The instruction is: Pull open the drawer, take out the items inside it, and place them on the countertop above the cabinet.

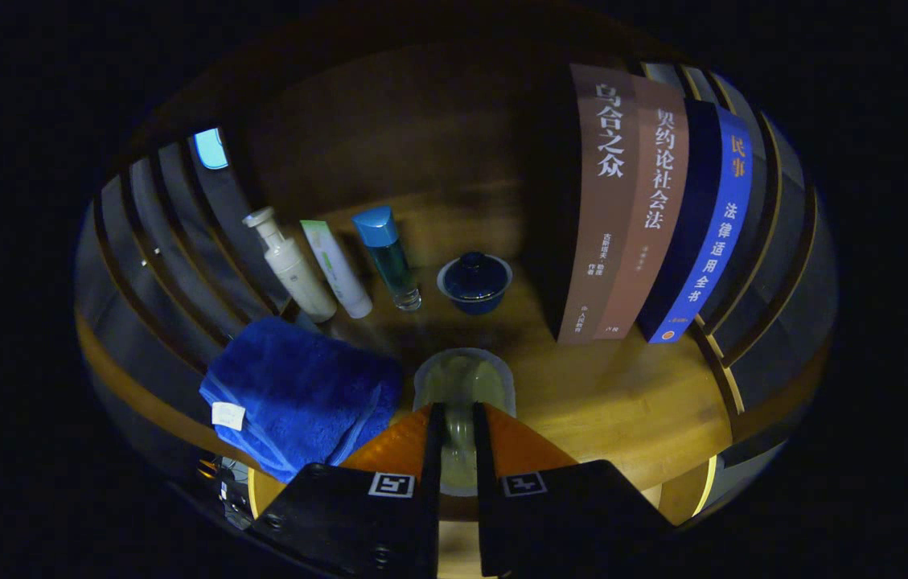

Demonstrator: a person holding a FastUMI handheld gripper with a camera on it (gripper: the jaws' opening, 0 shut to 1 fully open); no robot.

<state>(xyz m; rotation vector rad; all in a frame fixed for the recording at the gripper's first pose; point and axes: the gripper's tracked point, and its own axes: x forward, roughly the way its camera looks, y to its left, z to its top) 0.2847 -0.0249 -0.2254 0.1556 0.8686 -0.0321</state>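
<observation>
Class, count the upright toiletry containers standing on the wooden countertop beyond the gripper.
3: a white pump bottle nearest the slatted wall, a white tube beside it, a blue-capped bottle next to the lidded cup.

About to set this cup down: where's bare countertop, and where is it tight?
The gripper is shut on the pale cup. Bare countertop lies beside the fingers, below the standing books. The other side is crowded: blue towel, three bottles, with the lidded blue bowl just beyond.
</observation>
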